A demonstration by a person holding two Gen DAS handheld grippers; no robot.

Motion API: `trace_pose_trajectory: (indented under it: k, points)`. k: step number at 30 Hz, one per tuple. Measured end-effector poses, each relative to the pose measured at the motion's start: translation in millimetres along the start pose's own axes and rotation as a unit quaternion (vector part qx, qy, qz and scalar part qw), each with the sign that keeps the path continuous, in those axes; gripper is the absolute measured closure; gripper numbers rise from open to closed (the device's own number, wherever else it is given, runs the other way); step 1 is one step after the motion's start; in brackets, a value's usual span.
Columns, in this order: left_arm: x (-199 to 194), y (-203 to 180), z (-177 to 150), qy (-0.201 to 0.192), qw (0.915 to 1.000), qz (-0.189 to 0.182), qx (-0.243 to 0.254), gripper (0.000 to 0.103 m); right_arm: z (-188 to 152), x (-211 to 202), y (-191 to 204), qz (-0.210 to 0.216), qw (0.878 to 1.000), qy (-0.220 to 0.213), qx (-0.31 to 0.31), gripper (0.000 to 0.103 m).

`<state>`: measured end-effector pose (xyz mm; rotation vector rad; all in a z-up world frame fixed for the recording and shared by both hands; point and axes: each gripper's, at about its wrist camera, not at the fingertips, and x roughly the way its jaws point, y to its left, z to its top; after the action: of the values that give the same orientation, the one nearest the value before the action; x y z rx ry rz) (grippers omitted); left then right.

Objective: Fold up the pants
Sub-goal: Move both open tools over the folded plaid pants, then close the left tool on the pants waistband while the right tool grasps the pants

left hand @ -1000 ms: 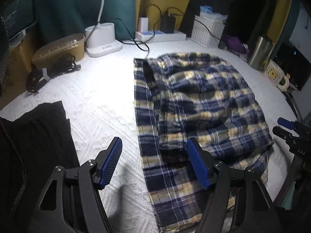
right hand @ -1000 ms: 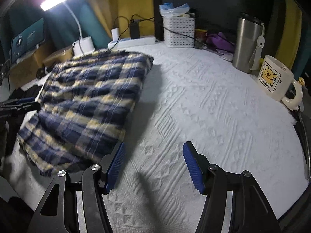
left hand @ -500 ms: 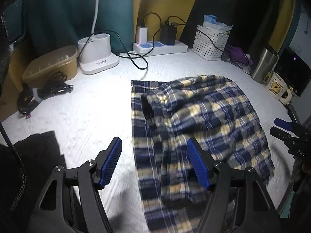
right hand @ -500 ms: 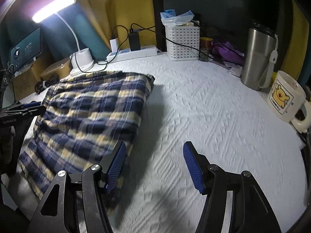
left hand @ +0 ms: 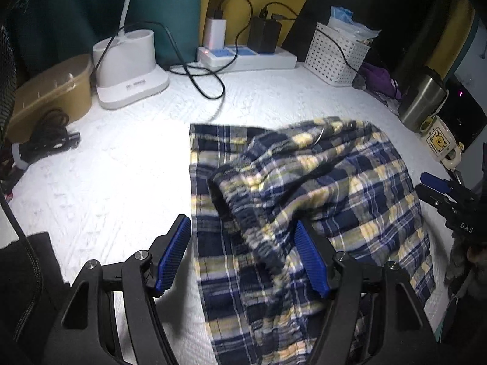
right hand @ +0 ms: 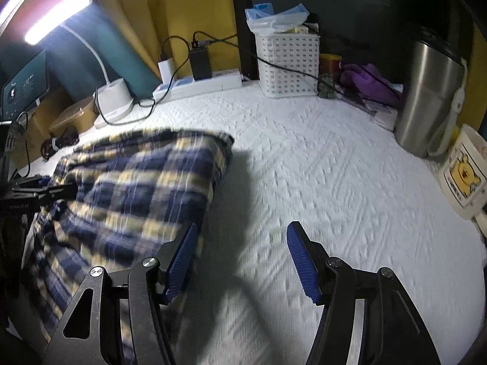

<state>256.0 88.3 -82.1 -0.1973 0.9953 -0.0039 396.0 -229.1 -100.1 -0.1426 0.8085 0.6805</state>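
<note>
Two hand-held grippers hang over a white quilted bench top with a pair of plaid pants partly folded on it. The left gripper has its blue pads spread wide with nothing pinched; the pants merely lie under and between the pads, an elasticated edge of the upper layer running down through the gap. The right gripper is equally released, its left pad just beside the right edge of the cloth and its right pad over bare bench top.

The pants lie toward the front of the bench, left of the middle in the right wrist view, doubled over so that a bulky upper layer rests on a flatter strip running toward the near edge (that strip is probably a leg not yet brought in). Both tools flank the bundle, one on each side, which reads as positioning for a fresh two-handed hold rather than a finished fold; the top layer is lumpy and skewed, so more smoothing or another fold seems due.

Clutter is kept to the rear edge, leaving the centre free for the cloth: a lamp base at the back left, a power strip and white basket along the back, a steel tumbler and a cartoon mug at the right edge.
</note>
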Motion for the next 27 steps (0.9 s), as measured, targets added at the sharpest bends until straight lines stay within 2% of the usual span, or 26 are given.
trace_pose_trajectory:
  k: [4,6,9,14,16,20,24,27]
  points:
    - [7.9,-2.2,4.3,0.008,0.9999,-0.005,0.013,0.033,13.5,11.8,3.0,0.016,1.0,-0.004,0.001,0.039]
    - [14.2,2.6,3.7,0.015,0.9998,-0.011,0.004,0.029,18.7,18.9,6.0,0.025,1.0,-0.002,-0.001,0.038]
    - [14.3,3.6,5.6,0.016,0.9998,-0.015,0.0,0.028,23.5,28.0,10.9,0.036,0.999,0.001,-0.007,0.022]
    - [16.3,3.5,7.9,0.015,0.9995,-0.028,-0.009,0.025,24.9,46.0,12.3,0.052,0.998,0.019,-0.003,0.022]
    - [18.8,1.3,8.9,0.008,0.9995,-0.031,-0.005,0.021,25.8,51.4,10.0,0.06,0.998,0.024,0.007,0.022]
    - [24.7,-11.9,9.6,0.004,0.9992,-0.018,0.035,0.019,28.8,54.4,11.5,0.066,0.998,0.022,0.01,0.022]
    - [26.1,-14.2,9.5,0.0,0.9983,-0.034,0.047,0.021,30.7,57.1,16.7,0.075,0.997,0.022,0.006,0.022]
    - [27.9,-17.8,9.5,-0.005,0.9976,-0.035,0.06,0.028,33.3,60.1,20.3,0.084,0.996,0.021,0.006,0.022]
